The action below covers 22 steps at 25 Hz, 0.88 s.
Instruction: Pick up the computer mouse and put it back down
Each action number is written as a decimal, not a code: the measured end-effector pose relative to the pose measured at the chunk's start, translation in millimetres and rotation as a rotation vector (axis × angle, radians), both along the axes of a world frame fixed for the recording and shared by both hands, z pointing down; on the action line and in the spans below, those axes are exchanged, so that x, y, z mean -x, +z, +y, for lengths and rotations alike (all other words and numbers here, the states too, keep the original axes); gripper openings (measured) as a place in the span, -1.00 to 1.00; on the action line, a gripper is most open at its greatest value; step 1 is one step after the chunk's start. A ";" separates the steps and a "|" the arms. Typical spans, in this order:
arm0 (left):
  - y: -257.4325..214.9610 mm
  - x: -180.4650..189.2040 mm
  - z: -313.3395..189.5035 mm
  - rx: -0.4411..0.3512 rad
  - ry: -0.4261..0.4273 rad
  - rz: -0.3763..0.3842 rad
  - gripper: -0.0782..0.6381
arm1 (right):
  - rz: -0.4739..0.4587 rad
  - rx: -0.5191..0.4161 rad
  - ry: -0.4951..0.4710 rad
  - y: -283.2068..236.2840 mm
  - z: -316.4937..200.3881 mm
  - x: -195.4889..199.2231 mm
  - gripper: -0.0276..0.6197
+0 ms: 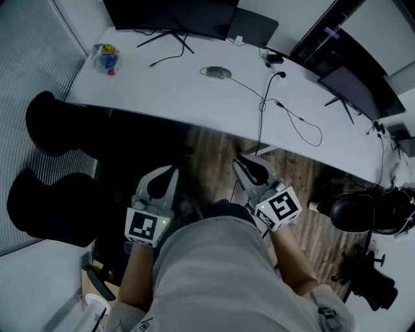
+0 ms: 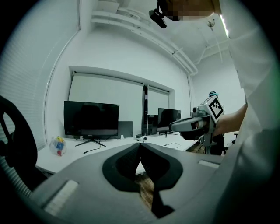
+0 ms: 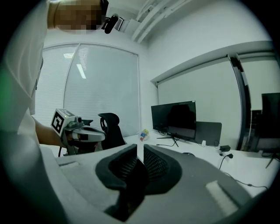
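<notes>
Out on the middle of the white curved tabletop (image 1: 162,91), well back from its near edge, lies the grey computer mouse with a thin black cable (image 1: 216,72). That is what the head view shows. The mouse sits flat and nothing touches it. Its cable runs loose toward the right, so I think a small lift would not pull it tight. A black monitor (image 1: 175,14) stands at the far edge. A small clear bag of bright toys (image 1: 106,58) sits by the left corner. The left tool (image 1: 170,174) and the right tool (image 1: 241,159) are low, close to the person's body. They hang over the brown wooden floor (image 1: 214,152), short of the near edge. Both point at the tabletop and are well apart from the mouse. I think this is a ready pose, with the reach not yet begun.

Next comes the left gripper view. The left tool's jaws are clenched tight, tips touching, and they hold nothing. The right tool shows off to the right, beside a sleeve. The mouse is too small to pick out here.

Last is the right gripper view. The right tool's jaws are pulled in, with only a thin slit of light between them. Nothing is in that slit. A small dark lump on the tabletop past the jaws may be the mouse. Whichever tool goes for it must spread its jaws first.
</notes>
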<state>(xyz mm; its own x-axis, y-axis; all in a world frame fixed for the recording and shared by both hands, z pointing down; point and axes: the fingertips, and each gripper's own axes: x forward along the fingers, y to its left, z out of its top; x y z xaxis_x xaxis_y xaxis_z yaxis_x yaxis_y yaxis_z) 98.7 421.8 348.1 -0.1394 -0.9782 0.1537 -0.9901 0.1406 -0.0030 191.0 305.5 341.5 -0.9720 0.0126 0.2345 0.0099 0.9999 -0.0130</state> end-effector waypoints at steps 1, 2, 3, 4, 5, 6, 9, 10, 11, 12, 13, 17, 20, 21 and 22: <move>1.1 6.2 2.7 0.000 0.002 0.002 -0.76 | 0.004 -0.003 0.001 0.7 2.4 5.9 -0.76; 2.9 11.6 4.4 0.004 0.003 0.001 -0.76 | 0.009 -0.006 0.002 1.3 3.7 11.1 -0.76; 5.3 16.9 4.9 0.010 0.003 -0.003 -0.76 | 0.012 -0.007 0.003 1.9 3.6 16.1 -0.76; 6.7 21.9 4.0 0.013 0.001 -0.005 -0.76 | 0.016 -0.008 0.004 2.5 2.3 21.0 -0.76; 7.4 26.7 2.2 0.014 -0.001 -0.005 -0.76 | 0.018 -0.008 0.006 3.0 0.3 25.8 -0.76; 8.7 31.2 -0.1 0.013 -0.002 -0.003 -0.76 | 0.019 -0.007 0.007 3.7 -2.2 30.8 -0.76; 14.0 44.1 -11.4 0.016 0.000 0.008 -0.76 | 0.020 -0.002 0.006 6.4 -12.9 46.7 -0.76; 15.7 48.9 -17.2 0.018 0.001 0.012 -0.76 | 0.019 0.000 0.005 7.4 -18.3 52.5 -0.76; 17.1 54.3 -23.8 0.021 0.002 0.014 -0.76 | 0.019 0.002 0.005 8.4 -24.8 58.6 -0.76; 18.2 60.1 -31.3 0.024 0.002 0.015 -0.76 | 0.018 0.003 0.004 9.5 -32.2 64.8 -0.76; 19.6 66.1 -39.4 0.028 0.002 0.014 -0.76 | 0.019 0.002 0.003 10.9 -40.5 70.9 -0.76; 23.0 89.9 -78.3 0.047 -0.006 -0.001 -0.76 | 0.030 -0.003 -0.016 17.0 -78.2 94.0 -0.76; 19.3 107.0 -112.5 0.046 -0.011 0.002 -0.75 | 0.032 0.017 -0.028 21.7 -109.8 109.1 -0.76; 17.2 112.5 -124.3 0.046 -0.014 0.007 -0.75 | 0.031 0.023 -0.031 23.0 -121.0 113.1 -0.76; 15.6 118.0 -135.9 0.048 -0.019 0.009 -0.75 | 0.029 0.029 -0.032 23.9 -132.4 116.7 -0.76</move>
